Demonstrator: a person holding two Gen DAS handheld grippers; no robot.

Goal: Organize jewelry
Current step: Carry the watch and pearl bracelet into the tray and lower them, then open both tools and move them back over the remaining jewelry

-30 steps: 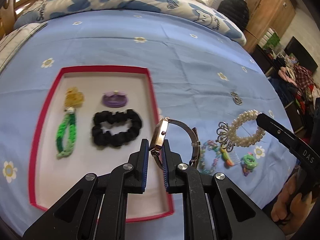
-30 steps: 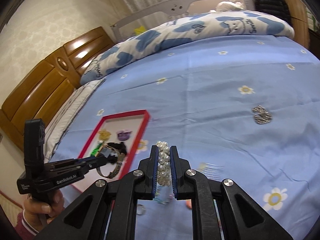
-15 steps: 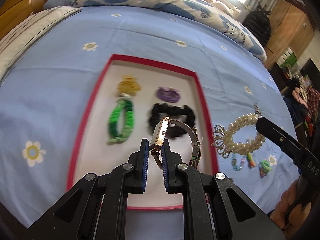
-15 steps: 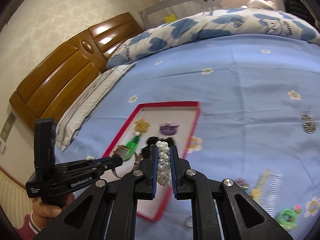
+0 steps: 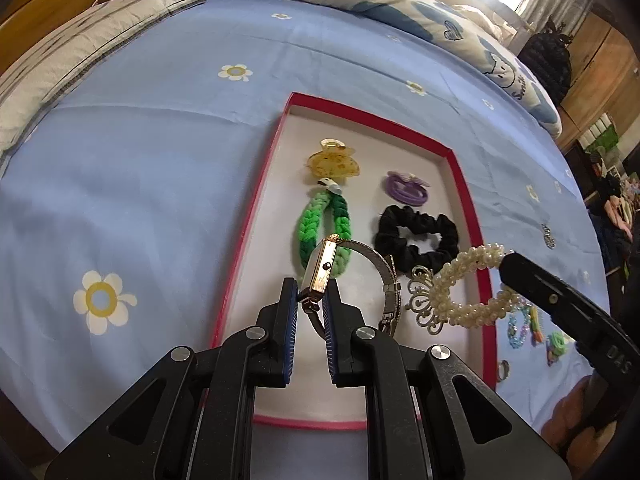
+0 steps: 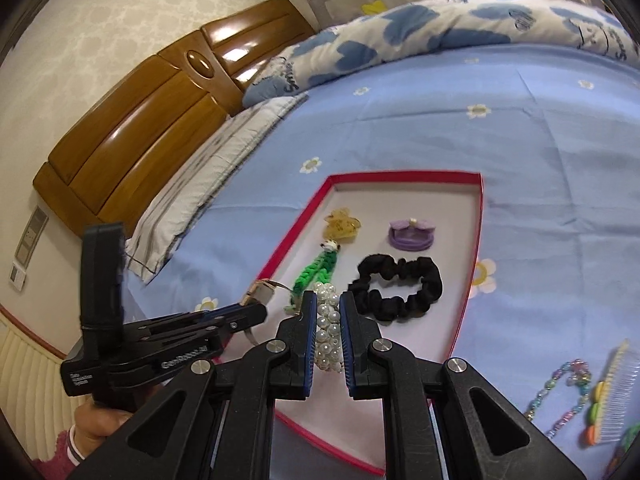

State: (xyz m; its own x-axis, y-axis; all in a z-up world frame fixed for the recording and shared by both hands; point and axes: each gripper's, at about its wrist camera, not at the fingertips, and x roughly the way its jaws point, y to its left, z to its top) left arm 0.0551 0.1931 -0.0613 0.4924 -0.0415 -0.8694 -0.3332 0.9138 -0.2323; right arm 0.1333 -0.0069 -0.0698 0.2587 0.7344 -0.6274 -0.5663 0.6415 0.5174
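The bed, under a blue flowered sheet, carries a red-rimmed tray with a pale floor. In the left wrist view the tray sits at centre. Inside it lie a black scrunchie at 2 o'clock of the tray's middle, a green braided band at 11 o'clock, a yellow claw clip at 12 o'clock and a purple hair tie at 1 o'clock.

The left tool is clamped narrow on a gold watch, case edge-on between the pads, mesh strap looping toward 3 o'clock, above the tray's near half. The right tool is clamped narrow on a pearl bracelet, also over the tray's near half.

Outside the tray, at 4 o'clock in the right wrist view, a bead chain and a comb lie on the sheet.

Judgement: the step in hand is the carry-in of two pieces. Next, each tool should lower to bare tray floor at 6 o'clock, clear of the band and scrunchie, then release.
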